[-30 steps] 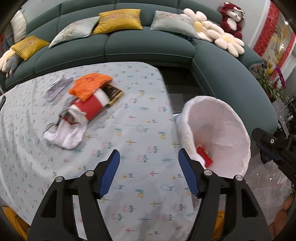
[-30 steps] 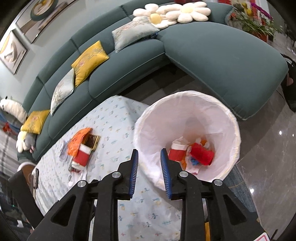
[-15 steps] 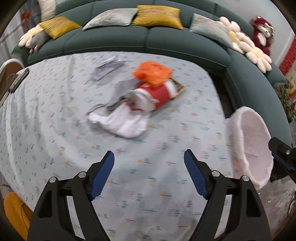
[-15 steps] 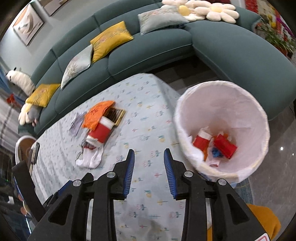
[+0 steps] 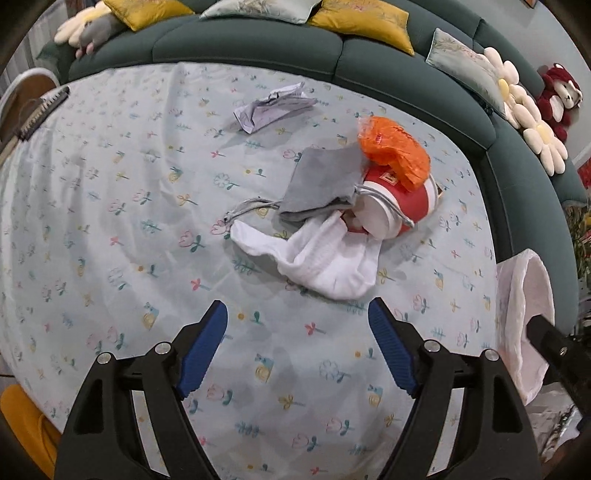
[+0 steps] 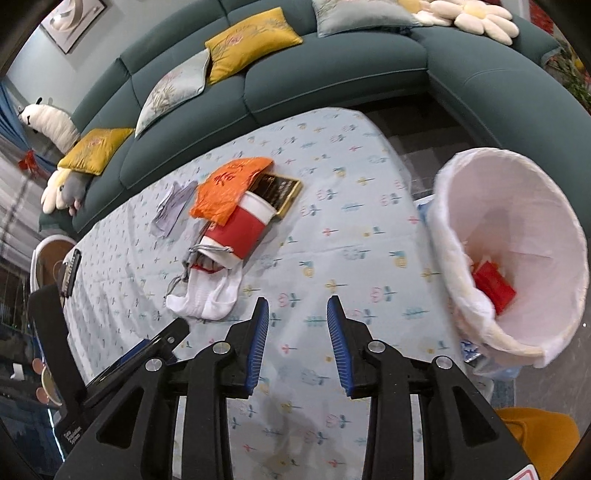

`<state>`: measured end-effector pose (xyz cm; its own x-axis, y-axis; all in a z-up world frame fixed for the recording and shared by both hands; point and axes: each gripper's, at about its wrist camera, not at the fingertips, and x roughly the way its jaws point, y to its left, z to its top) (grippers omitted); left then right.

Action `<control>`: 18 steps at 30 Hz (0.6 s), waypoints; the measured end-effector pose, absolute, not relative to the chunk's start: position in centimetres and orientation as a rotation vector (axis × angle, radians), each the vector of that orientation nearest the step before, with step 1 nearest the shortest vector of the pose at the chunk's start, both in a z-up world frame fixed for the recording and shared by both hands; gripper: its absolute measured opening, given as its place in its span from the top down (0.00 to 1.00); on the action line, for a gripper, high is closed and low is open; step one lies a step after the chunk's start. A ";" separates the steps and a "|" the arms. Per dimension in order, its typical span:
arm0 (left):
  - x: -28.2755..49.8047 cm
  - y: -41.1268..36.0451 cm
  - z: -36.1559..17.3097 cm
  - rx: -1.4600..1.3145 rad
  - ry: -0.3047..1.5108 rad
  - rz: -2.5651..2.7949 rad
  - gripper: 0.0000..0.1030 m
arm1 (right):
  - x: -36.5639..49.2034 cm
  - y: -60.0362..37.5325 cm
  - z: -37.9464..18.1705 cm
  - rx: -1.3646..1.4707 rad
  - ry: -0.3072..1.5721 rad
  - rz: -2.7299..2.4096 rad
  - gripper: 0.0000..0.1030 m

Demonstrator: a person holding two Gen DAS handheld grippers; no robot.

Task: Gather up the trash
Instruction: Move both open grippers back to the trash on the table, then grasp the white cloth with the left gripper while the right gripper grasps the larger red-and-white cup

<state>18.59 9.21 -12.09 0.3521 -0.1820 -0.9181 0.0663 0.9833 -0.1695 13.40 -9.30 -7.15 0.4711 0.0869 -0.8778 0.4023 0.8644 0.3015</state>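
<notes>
Trash [image 5: 354, 206] lies heaped mid-counter [image 5: 110, 221], bin [image 6: 517, 251] beside its edge. Left claw [image 5: 297, 332] gapes wide, right claw [image 6: 297, 325] part-open, both empty. Grabbing the limp sock [image 5: 325, 258] could drag the cup [image 5: 399, 210] off.

A curved dark green sofa [image 6: 332, 77] wraps around the far side of a table covered with a pale floral cloth [image 6: 332, 229]. On the sofa lie yellow cushions [image 6: 251, 40], grey-green cushions [image 6: 173, 88] and daisy-shaped pillows [image 5: 532, 122], with a red plush bear [image 5: 559, 96] at its end. Above the sofa, a framed picture [image 6: 72, 22] hangs on the grey wall. Beside the table the floor is glossy grey tile [image 6: 554, 387].
</notes>
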 end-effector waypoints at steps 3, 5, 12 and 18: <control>19.7 8.9 -12.9 -0.116 1.221 -0.166 0.33 | 14.7 -8.6 -7.7 0.514 1.090 -0.190 0.68; 20.4 8.5 -13.5 -0.112 1.236 -0.169 0.36 | 15.6 -8.2 -8.1 0.513 1.098 -0.182 0.68; 22.4 8.2 -15.8 -0.154 1.299 -0.167 0.62 | 17.6 -7.3 -9.1 0.513 1.123 -0.166 0.68; 22.4 8.7 -16.0 -0.194 1.291 -0.189 0.90 | 18.5 -6.4 -10.0 0.508 1.144 -0.150 0.68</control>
